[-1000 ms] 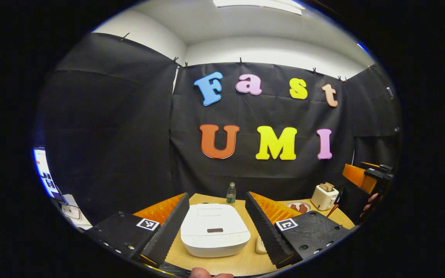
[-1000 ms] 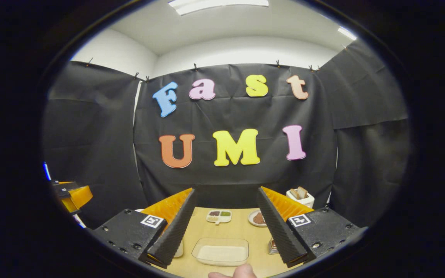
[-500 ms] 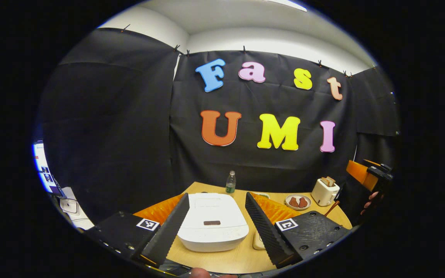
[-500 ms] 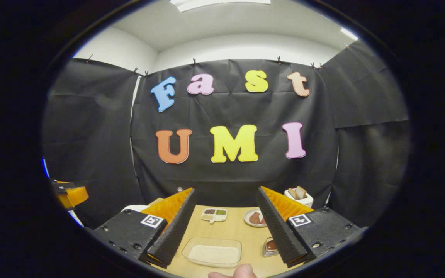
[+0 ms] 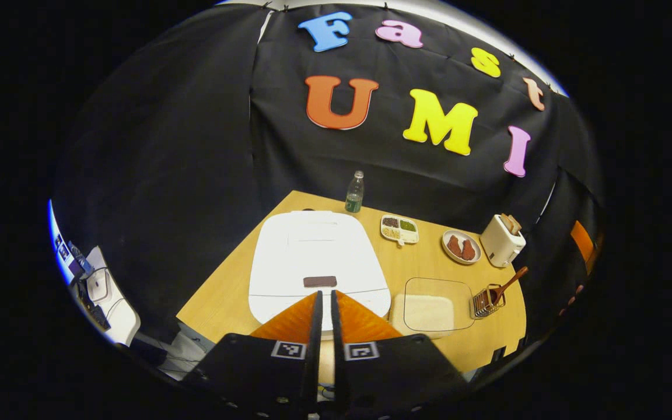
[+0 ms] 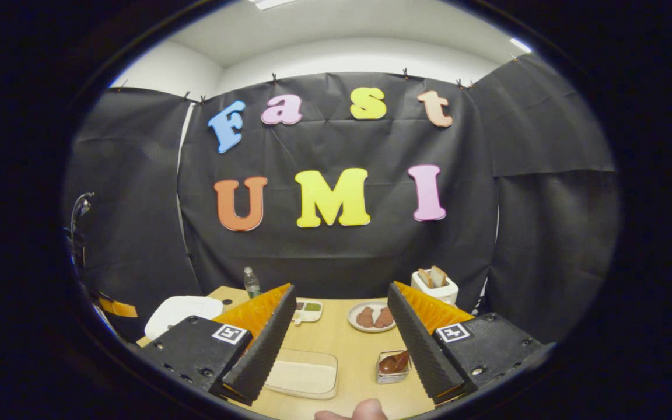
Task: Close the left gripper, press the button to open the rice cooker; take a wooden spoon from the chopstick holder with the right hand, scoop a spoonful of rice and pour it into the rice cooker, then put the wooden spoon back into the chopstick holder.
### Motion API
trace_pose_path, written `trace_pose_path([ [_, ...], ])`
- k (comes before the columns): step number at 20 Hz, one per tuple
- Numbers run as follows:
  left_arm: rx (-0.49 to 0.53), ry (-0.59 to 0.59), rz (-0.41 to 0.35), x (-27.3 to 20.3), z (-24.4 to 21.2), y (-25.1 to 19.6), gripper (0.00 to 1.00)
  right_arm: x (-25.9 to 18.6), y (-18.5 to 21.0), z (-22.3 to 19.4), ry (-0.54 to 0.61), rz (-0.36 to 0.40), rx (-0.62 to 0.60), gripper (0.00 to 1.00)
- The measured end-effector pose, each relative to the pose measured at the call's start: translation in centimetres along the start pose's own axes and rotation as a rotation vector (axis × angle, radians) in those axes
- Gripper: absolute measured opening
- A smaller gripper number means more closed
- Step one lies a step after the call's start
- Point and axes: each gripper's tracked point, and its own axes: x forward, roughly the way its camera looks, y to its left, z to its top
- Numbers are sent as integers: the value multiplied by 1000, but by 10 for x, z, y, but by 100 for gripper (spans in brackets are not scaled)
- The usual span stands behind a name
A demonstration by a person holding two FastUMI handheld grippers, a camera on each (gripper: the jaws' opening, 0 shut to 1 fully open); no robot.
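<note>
Left gripper view, left to right. White rice cooker [image 5: 317,256] sits on the wooden table [image 5: 219,297], lid down, dark button [image 5: 319,282] on the lid's near edge. Left gripper [image 5: 323,298] is above the cooker's near edge, fingers drawn together with only a thin slit between them, nothing held; tips sit just short of the button, contact cannot be told. Behind the cooker, a clear bottle [image 5: 354,192] stands upright by the booth wall. Right of the cooker: a divided snack tray [image 5: 399,228], then a plate with brown pieces [image 5: 461,247], then a white toaster [image 5: 502,240] with bread in its slots. Nearer the front edge, a clear rice container [image 5: 433,304] lies beside the cooker. Just right of it, the wire chopstick holder [image 5: 487,298] with the wooden spoon [image 5: 509,284] leaning out up and to the right.

Right gripper view, left to right. Rice cooker [image 6: 183,311] at far left, bottle [image 6: 250,282] behind it. Right gripper [image 6: 340,332] has fingers spread wide apart, empty, above the table. Between them lie the rice container [image 6: 304,374], a small dish with brown contents [image 6: 392,364] and the plate [image 6: 371,317]. Toaster [image 6: 434,285] at back right.
</note>
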Motion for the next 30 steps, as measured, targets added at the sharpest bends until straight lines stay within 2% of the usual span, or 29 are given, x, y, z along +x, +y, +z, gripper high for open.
trace_pose_path([
  [1, -20, 33, -27, 6, -2, -4, 1, 3, -7, -4, 8, -9, 2, 100],
  [6, -83, 107, -64, 49, 4, -3, 0, 20, -33, -20, 44, -38, 11, 100],
  [13, -124, 182, -34, 105, -7, 12, 0, 42, -41, -45, 109, -35, 15, 100],
  [17, -121, 179, -18, 115, -12, 14, 0, 49, -42, -49, 132, -31, 14, 100],
  [18, -120, 179, -17, 116, -14, 13, 0, 49, -40, -51, 138, -27, 19, 96],
  [19, -117, 181, -15, 116, -17, 14, 0, 49, -38, -52, 144, -22, 24, 100],
  [23, -137, 165, -15, 119, -20, 15, 0, 47, -28, -56, 157, -5, 15, 100],
  [24, -140, 193, -15, 122, -29, 16, 0, 47, -26, -57, 161, -1, 12, 100],
  [25, -154, 169, -10, 120, -27, 19, 0, 45, -23, -59, 165, 5, 12, 96],
  [26, -155, 192, -4, 120, -31, 17, 0, 44, -21, -60, 169, 9, 15, 100],
  [29, -141, 141, 14, 121, -23, 17, 0, 37, -16, -58, 168, 21, 8, 100],
  [30, -140, 112, 15, 118, -18, 15, 0, 34, -15, -54, 159, 22, 4, 96],
])
